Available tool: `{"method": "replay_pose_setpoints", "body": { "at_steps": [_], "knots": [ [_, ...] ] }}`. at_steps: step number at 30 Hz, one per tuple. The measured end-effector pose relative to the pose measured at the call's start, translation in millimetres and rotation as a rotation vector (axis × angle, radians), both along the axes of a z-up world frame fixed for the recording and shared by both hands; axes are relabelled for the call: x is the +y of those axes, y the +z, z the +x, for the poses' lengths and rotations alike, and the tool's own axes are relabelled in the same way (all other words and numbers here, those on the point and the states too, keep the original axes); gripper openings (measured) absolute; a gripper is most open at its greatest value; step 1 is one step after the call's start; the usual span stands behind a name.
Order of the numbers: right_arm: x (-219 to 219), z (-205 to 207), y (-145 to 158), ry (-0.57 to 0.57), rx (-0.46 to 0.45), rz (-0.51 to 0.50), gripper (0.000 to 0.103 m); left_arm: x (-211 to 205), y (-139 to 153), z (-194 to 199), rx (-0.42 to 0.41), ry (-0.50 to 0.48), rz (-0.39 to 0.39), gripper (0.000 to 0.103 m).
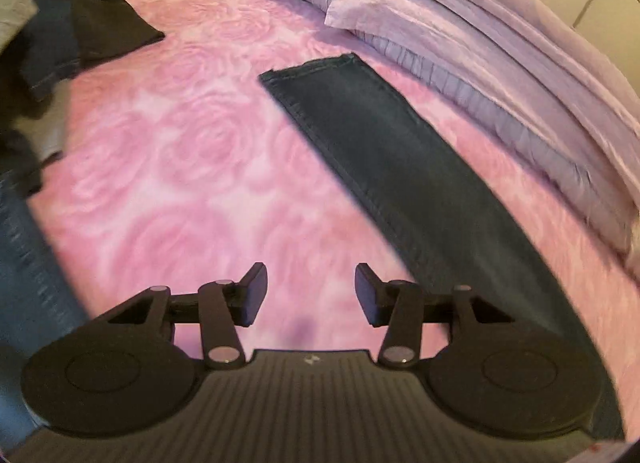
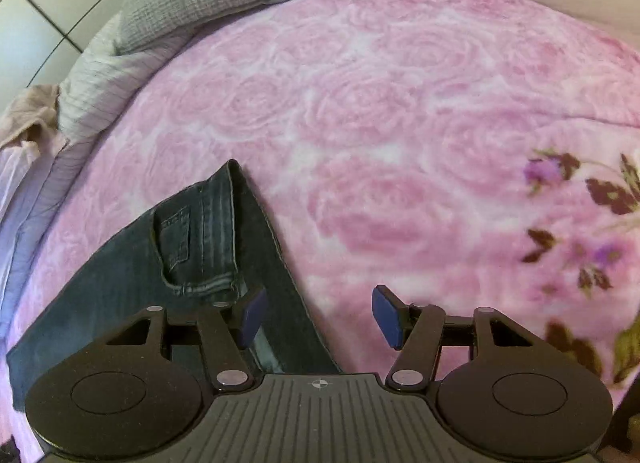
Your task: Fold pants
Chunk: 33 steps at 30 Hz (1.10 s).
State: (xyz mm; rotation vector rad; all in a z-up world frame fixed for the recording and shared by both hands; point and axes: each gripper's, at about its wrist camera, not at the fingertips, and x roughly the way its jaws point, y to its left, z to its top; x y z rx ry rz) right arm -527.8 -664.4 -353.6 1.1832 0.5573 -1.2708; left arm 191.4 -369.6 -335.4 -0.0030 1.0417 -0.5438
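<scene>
On pink blanket [image 1: 168, 167], jeans [image 1: 384, 151] lie halved lengthwise; left gripper [image 1: 311, 293] and right gripper [image 2: 319, 315] both part-open, empty. Next fold prob needs hem at 12 o'clock, waistband [image 2: 224, 219] grabbed.

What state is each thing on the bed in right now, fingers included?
Left gripper: fingers open, nothing between them, over the pink blanket.
Right gripper: fingers open, holding nothing.
Dark jeans: folded lengthwise into a long strip, lying flat, released.
Jeans waist end: flat, pocket facing up.
Clothes pile: heaped, unfolded, at the bed's edge.
Pillows: stacked beside the jeans.
</scene>
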Motion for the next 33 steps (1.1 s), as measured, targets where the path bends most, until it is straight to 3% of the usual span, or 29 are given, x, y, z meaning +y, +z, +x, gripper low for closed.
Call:
{"method": "replay_pose_setpoints", "body": {
  "at_steps": [6,13,15,19,21,24,26,28,33],
  "knots": [
    [19,34,-4,-0.038,0.037,0.013,0.056,-26,-27,72,0.037,0.083,-0.048,0.044],
    [78,80,3,-0.133,0.113,-0.023,0.056,-82,-59,158,-0.015,-0.032,-0.005,0.044],
    [93,91,2,-0.161,0.135,-0.027,0.056,-99,-68,168,-0.071,-0.109,0.065,0.038],
    [116,106,6,-0.201,0.198,-0.024,0.056,-127,-72,183,-0.319,-0.275,0.259,0.034],
    [121,107,15,-0.201,0.212,-0.039,0.056,-126,-63,211,-0.374,-0.204,0.337,0.029],
    [128,107,31,-0.195,0.217,-0.073,0.056,-100,-28,234,-0.405,-0.120,0.331,0.024],
    [134,114,38,-0.149,0.243,-0.090,0.056,-75,-5,214,-0.388,-0.191,0.269,0.025],
    [144,132,41,-0.037,0.301,-0.105,0.056,-47,13,168,-0.356,-0.315,0.241,0.025],
    [192,180,32,0.265,0.370,-0.171,0.056,44,24,17,-0.198,-0.602,0.144,0.035]
  ]
}}
